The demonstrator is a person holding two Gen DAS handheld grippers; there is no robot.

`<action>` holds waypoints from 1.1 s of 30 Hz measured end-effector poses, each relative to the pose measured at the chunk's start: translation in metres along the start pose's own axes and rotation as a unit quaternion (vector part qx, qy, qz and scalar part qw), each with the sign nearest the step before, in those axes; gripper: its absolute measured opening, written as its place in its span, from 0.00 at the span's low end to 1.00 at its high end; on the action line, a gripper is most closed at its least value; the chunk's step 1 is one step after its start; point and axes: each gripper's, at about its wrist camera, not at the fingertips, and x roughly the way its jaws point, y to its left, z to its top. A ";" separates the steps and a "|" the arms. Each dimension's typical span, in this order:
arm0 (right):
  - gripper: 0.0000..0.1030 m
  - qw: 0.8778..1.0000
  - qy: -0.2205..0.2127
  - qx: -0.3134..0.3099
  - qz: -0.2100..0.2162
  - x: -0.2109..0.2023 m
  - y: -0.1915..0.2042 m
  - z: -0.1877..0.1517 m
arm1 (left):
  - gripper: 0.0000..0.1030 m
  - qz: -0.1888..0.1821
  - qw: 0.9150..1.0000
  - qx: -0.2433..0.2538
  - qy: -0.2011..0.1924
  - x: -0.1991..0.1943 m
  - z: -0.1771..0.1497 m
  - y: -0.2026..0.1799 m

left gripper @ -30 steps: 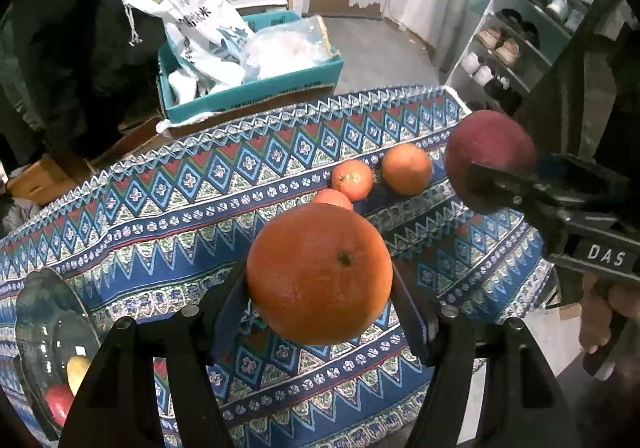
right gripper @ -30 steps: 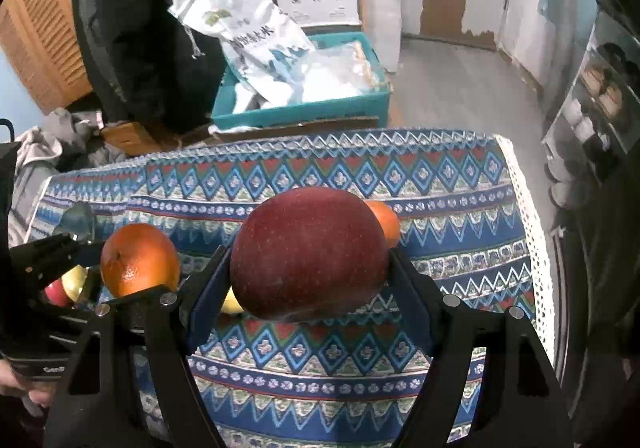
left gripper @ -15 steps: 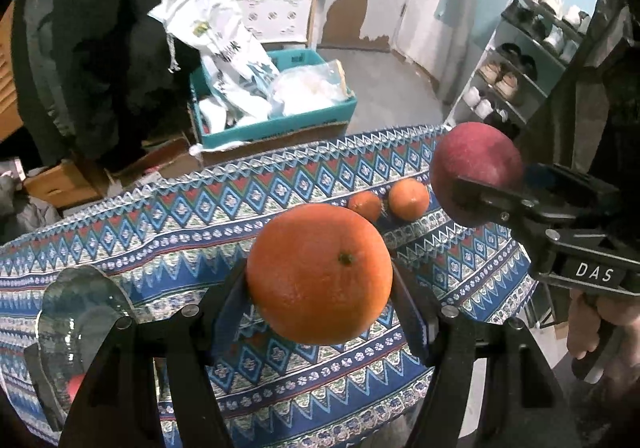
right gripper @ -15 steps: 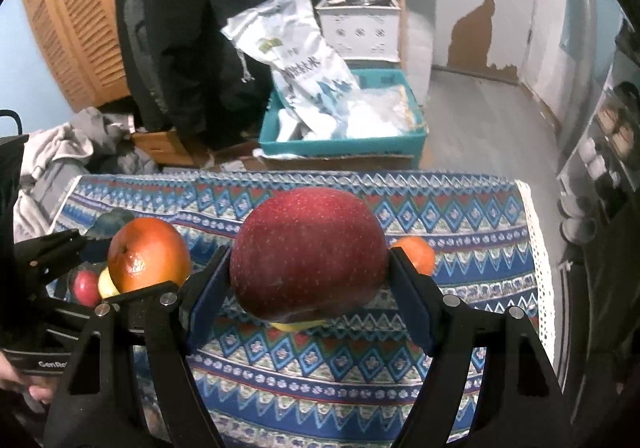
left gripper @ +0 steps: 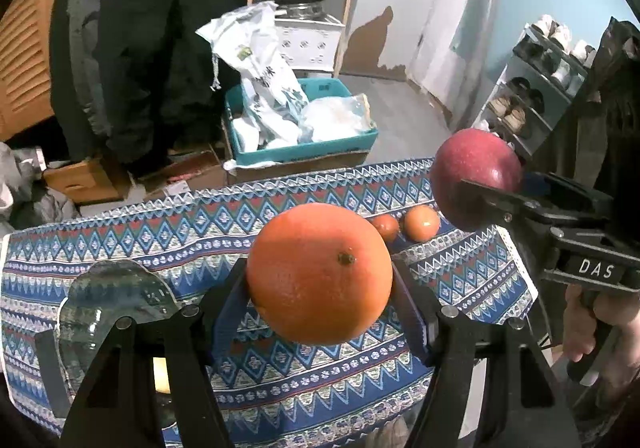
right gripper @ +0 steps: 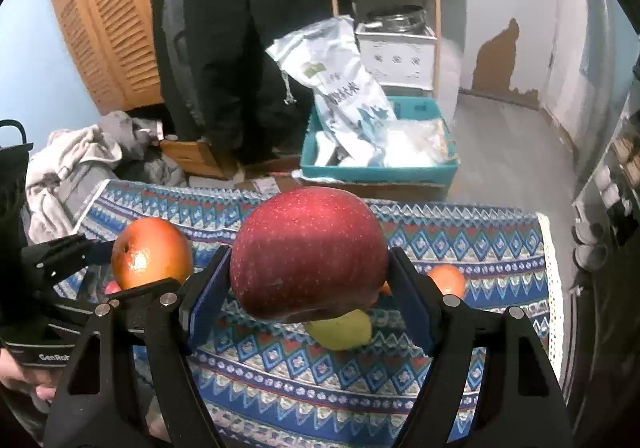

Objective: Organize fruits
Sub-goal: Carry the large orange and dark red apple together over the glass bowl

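Step in hand: carry phase, two fruits lifted above surface [left gripper: 120, 224] with patterned cloth.

Left tongs [left gripper: 320, 288] clamped on orange [left gripper: 319, 274], centre of left view. Right tongs [right gripper: 309, 280] clamped on red apple [right gripper: 309, 252], centre of right view.

Glass bowl [left gripper: 100, 300] at lower left of left view – some fruit inside, likely the target.

Two small oranges [left gripper: 421, 223] and pear [right gripper: 340, 330] lie loose on cloth.

Next move calls for: bring one fruit over bowl, lower, then release – gently, bowl is glass.

A large orange [left gripper: 319, 274] and a red apple [right gripper: 308, 252] are hanging above the patterned cloth, two small oranges [left gripper: 421, 223] lying beneath.
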 end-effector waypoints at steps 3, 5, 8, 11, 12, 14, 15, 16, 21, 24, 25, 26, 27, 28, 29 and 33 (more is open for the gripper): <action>0.75 1.000 -0.004 -0.007 0.007 0.000 0.011 0.006 | 0.68 0.005 1.000 -0.005 -0.005 -0.005 -0.004 0.008; 0.75 1.000 -0.006 -0.011 0.012 0.000 0.018 0.010 | 0.68 0.007 1.000 -0.008 -0.005 -0.008 -0.006 0.014; 0.75 1.000 -0.010 -0.018 0.022 0.002 0.029 0.015 | 0.68 0.009 1.000 -0.016 -0.008 -0.013 -0.009 0.024; 0.75 0.999 -0.010 -0.025 0.030 0.006 0.042 0.019 | 0.68 0.015 1.000 -0.023 -0.012 -0.020 -0.011 0.035; 0.75 0.999 -0.009 -0.028 0.034 0.008 0.047 0.020 | 0.68 0.017 0.999 -0.029 -0.014 -0.022 -0.012 0.041; 0.75 0.999 -0.007 -0.033 0.039 0.013 0.054 0.022 | 0.68 0.019 0.999 -0.037 -0.016 -0.026 -0.013 0.050; 0.75 0.999 -0.005 -0.035 0.041 0.016 0.059 0.024 | 0.68 0.020 0.999 -0.042 -0.018 -0.029 -0.014 0.055; 0.75 0.998 -0.003 -0.036 0.043 0.018 0.063 0.024 | 0.68 0.023 0.999 -0.045 -0.020 -0.031 -0.014 0.060; 0.75 0.997 0.006 -0.043 0.060 0.034 0.082 0.028 | 0.68 0.034 0.997 -0.068 -0.023 -0.035 -0.019 0.087; 0.75 0.996 0.013 -0.047 0.069 0.046 0.095 0.030 | 0.68 0.041 0.995 -0.085 -0.017 -0.033 -0.024 0.105; 0.75 0.996 0.015 -0.049 0.072 0.050 0.100 0.031 | 0.68 0.045 0.995 -0.091 -0.016 -0.032 -0.027 0.112; 0.75 0.996 0.017 -0.051 0.075 0.054 0.105 0.031 | 0.68 0.048 0.994 -0.094 -0.015 -0.032 -0.029 0.117; 0.75 0.995 0.021 -0.054 0.079 0.059 0.111 0.032 | 0.68 0.051 0.994 -0.098 -0.014 -0.032 -0.030 0.122; 0.75 0.995 0.023 -0.056 0.082 0.063 0.116 0.032 | 0.68 0.054 0.993 -0.102 -0.013 -0.032 -0.032 0.128; 0.75 0.994 0.026 -0.057 0.085 0.066 0.120 0.032 | 0.68 0.056 0.993 -0.105 -0.013 -0.032 -0.034 0.132; 0.75 0.992 0.038 -0.064 0.099 0.083 0.138 0.034 | 0.68 0.070 0.990 -0.125 -0.008 -0.030 -0.043 0.157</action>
